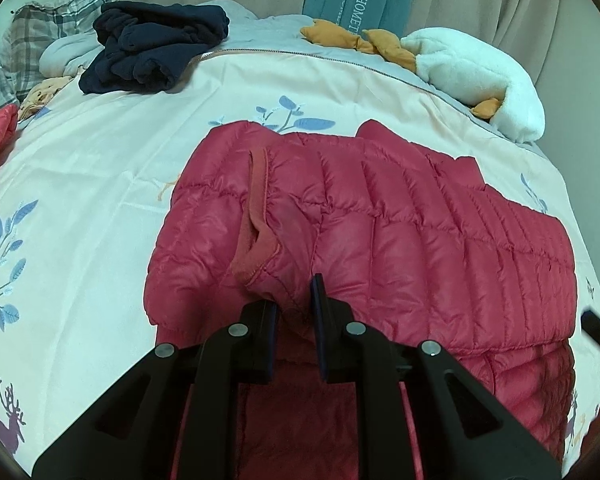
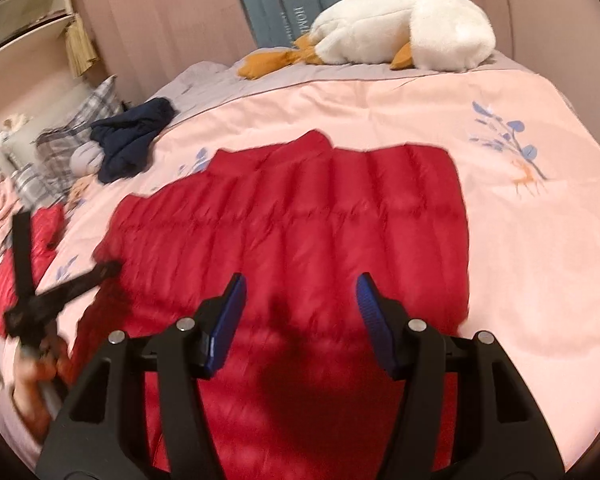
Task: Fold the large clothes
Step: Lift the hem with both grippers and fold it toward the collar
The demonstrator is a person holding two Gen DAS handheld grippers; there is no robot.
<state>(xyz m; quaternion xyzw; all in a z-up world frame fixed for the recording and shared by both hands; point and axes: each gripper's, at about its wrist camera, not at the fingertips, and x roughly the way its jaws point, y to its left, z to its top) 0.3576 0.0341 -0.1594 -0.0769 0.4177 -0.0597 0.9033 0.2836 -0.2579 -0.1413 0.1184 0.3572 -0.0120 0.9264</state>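
Jacket (image 1: 380,216) fabric sits pinched in left tool (image 1: 294,300).

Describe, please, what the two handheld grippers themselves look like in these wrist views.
Both are alike: the left gripper and right gripper have matte black, angular finger arms with triangular cut-outs and round silver pivot pins. Each finger ends in a flat, dark blue ribbed pad. No cables or markings show, and no sleeve is clear enough to describe.
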